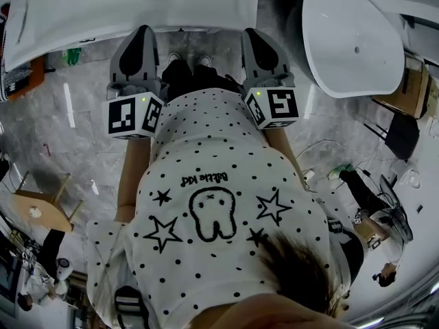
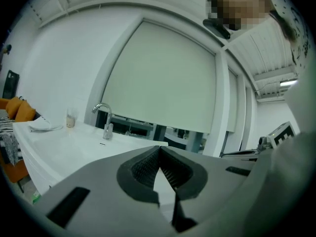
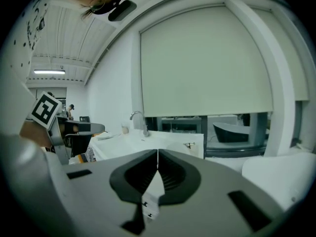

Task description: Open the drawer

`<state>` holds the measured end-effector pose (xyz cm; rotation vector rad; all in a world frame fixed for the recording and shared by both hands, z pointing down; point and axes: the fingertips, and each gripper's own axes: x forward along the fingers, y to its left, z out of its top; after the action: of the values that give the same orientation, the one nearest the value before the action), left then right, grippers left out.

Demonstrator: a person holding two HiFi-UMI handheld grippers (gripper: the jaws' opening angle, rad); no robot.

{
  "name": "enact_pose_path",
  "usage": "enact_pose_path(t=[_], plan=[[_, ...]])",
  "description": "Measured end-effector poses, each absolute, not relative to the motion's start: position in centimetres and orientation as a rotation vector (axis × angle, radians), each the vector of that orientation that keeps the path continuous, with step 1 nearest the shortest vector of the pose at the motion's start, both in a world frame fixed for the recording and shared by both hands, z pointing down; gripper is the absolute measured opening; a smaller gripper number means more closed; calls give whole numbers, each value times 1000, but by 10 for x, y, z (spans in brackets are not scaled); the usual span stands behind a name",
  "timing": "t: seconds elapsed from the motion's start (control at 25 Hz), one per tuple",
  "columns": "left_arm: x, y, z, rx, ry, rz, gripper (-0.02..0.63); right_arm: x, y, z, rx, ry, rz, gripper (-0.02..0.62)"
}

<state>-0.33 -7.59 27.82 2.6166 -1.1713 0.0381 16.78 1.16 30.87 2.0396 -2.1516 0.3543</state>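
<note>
No drawer front can be made out in any view. A white vanity counter [image 1: 137, 5] with a chrome tap [image 2: 104, 118] stands just ahead of me. My left gripper [image 1: 143, 31] is held level in front of my body, its tips at the counter's near edge, jaws shut with nothing between them [image 2: 159, 147]. My right gripper [image 1: 251, 34] hangs beside it at the same height, also shut and empty [image 3: 157, 151]. The same counter [image 3: 148, 142] and the tap [image 3: 139, 121] appear in the right gripper view, with a small metal fitting [image 3: 190, 145] on the counter's end.
A white freestanding bathtub [image 1: 353, 36] stands at the right, with a cardboard box [image 1: 411, 88] beyond it. A wooden stool [image 1: 44, 208] is on the grey floor at the left. Other people stand at the lower right and lower left. A cup [image 2: 71, 119] sits on the counter.
</note>
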Motion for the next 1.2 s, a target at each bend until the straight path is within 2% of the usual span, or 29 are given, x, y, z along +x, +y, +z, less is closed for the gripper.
enact_pose_path(t=[0.84,1.2], plan=[[0,-75,279,2639,-1152,75,5,172,11,304,2065,-2133,330,14],[11,-68,281,2629,-1114,79,5,123,3,304,1775,-2165,118,14]])
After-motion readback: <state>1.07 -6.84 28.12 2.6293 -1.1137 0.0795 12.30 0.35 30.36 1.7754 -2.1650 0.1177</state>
